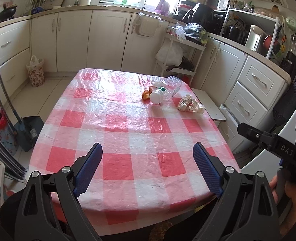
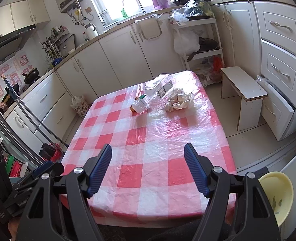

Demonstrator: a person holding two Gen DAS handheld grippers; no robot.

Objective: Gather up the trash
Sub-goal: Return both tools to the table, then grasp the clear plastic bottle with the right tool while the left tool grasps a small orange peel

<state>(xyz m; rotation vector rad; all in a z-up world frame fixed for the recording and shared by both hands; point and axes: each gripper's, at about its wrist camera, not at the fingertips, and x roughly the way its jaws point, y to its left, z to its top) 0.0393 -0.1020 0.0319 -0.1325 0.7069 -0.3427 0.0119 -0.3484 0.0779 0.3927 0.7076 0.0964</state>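
Note:
A table with a red-and-white checked cloth (image 1: 128, 132) (image 2: 148, 140) holds trash at its far right. A clear plastic bottle with a white cap (image 1: 164, 92) (image 2: 156, 92) lies on its side. Orange peel (image 1: 146, 95) (image 2: 132, 108) sits beside the cap. A crumpled tissue wad (image 1: 189, 104) (image 2: 179, 100) lies to the right of the bottle. My left gripper (image 1: 148, 152) is open and empty over the near table edge. My right gripper (image 2: 148, 152) is open and empty, also over the near edge, far from the trash.
A floral waste bin (image 1: 35, 72) (image 2: 79, 105) stands on the floor by the far cabinets. A small white stool (image 2: 242, 92) stands right of the table. A dustpan (image 1: 27, 130) and its long handle lie left. A yellow bowl (image 2: 278, 196) sits at the lower right.

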